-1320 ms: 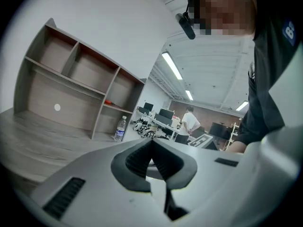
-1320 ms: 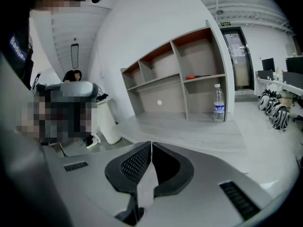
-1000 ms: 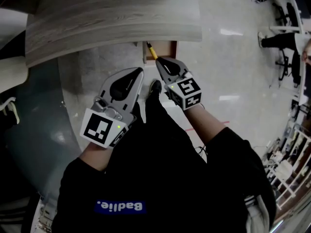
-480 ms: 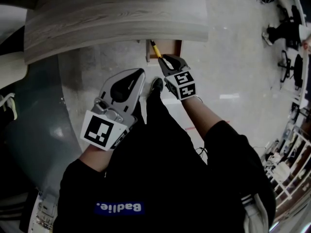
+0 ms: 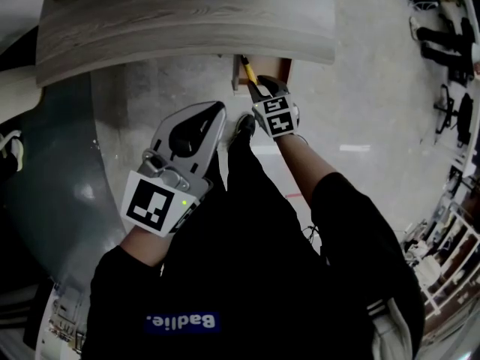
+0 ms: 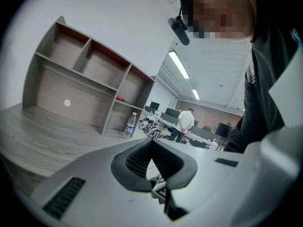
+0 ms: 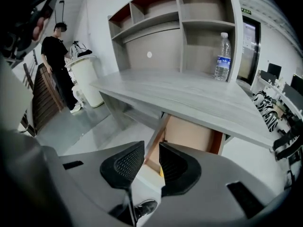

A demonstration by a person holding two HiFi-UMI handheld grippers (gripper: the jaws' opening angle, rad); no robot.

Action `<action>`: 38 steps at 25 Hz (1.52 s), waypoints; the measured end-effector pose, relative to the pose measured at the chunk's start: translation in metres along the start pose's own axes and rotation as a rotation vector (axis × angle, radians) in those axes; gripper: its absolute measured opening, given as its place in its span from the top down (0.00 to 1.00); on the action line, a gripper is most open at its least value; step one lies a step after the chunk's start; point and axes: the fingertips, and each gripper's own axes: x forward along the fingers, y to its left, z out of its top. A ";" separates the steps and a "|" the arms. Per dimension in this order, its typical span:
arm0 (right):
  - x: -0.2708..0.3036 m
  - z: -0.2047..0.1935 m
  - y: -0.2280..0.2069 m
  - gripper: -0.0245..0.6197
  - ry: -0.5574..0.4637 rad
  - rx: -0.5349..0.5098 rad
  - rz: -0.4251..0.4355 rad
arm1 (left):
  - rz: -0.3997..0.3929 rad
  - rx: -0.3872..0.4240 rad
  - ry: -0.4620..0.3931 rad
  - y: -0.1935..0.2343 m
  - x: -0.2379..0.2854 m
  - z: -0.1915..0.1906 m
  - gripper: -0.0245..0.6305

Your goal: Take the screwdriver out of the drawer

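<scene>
Under the grey wooden desk (image 5: 187,21) a drawer (image 5: 279,70) stands pulled out. In it lies the screwdriver (image 5: 247,70) with a yellow handle. My right gripper (image 5: 259,88) reaches down to the drawer's front, tips right beside the handle. In the right gripper view the right gripper's (image 7: 151,148) jaws are opening, with no thing between the pads. Past the gap I see the drawer's (image 7: 189,131) brown inside and a sliver of the yellow screwdriver (image 7: 161,172). My left gripper (image 5: 219,107) hangs shut and empty to the left, away from the drawer; its pads meet in the left gripper view (image 6: 152,143).
A shelf unit (image 7: 189,27) and a water bottle (image 7: 222,56) stand on the desk. A person (image 7: 59,65) stands by a white bin (image 7: 85,79) at the left. My own shoe (image 5: 240,130) is on the floor below the drawer.
My right gripper has sunk towards the drawer and now sits close against the screwdriver's handle. The left gripper has hardly moved.
</scene>
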 end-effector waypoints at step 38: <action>0.122 -0.064 -0.033 0.75 0.255 -0.086 -0.104 | 0.082 -0.034 0.027 0.041 -0.010 -0.027 0.96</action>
